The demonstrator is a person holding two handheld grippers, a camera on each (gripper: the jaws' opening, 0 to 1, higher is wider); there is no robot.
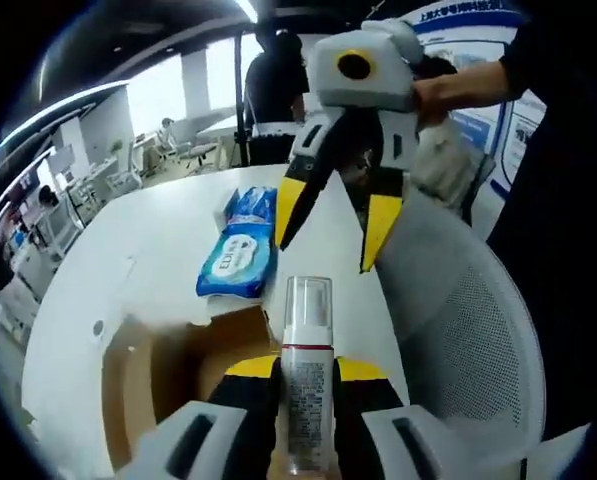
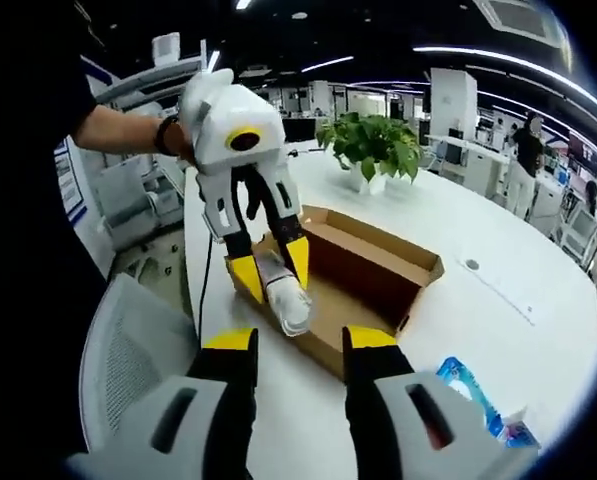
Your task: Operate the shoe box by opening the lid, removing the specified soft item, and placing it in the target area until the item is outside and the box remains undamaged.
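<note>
L gripper (image 2: 270, 268): your fingers pinch the pump bottle (image 2: 286, 288), holding it above the box so it clears the walls.
R gripper (image 1: 340, 225): fingers spread wide, nothing btwn them; it hangs nr the tabletop (image 1: 158, 240), likely free to assist.
Shoe box (image 2: 378, 262): open, lid off; what else is inside – can't tell.
Wipes pack (image 1: 240, 258): soft pkg already out, flat on tabletop just beside box.
</note>
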